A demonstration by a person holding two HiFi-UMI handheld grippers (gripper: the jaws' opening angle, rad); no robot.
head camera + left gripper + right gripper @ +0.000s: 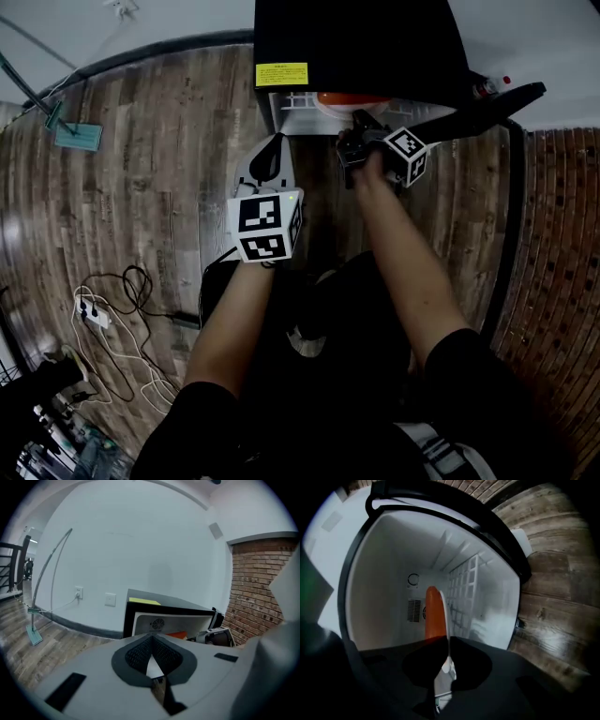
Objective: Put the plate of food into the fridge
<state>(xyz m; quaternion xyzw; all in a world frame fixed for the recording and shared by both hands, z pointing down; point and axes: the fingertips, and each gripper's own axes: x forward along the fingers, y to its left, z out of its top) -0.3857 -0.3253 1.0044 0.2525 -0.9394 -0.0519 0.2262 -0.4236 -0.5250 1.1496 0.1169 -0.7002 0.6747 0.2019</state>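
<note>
- The left gripper (270, 150) hangs just in front of the small black fridge with a white inside (361, 37). Its fingers (137, 651) are pressed together with nothing in them. It gives the plate no help, so the other hand carries all the weight.
- The round orange plate with a white edge (352, 97) is at the fridge's mouth, partly inside. The right gripper (358, 120) pinches only its near edge. I think the far side could dip and the food could slide off. I cannot see the food from here.
- The white wire shelf (463, 588) is close beside the plate. A bump there could twist the plate out of the fingers. I cannot tell if the plate rests on anything yet.
- The black fridge door (487, 108) stands open on the right, near the right arm. A knock from the arm might swing it.
- Far left, a green mop head (78, 136) lies on the brown wooden floor (169, 141). A white power strip with cables (94, 314) lies nearer the person. Both are well apart from the fridge and block nothing.
- A yellow sticker (281, 73) sits on the fridge top.
- A red brick wall (255, 597) stands to the right of the fridge.
- I see nothing between the plate and the back of the fridge.
</note>
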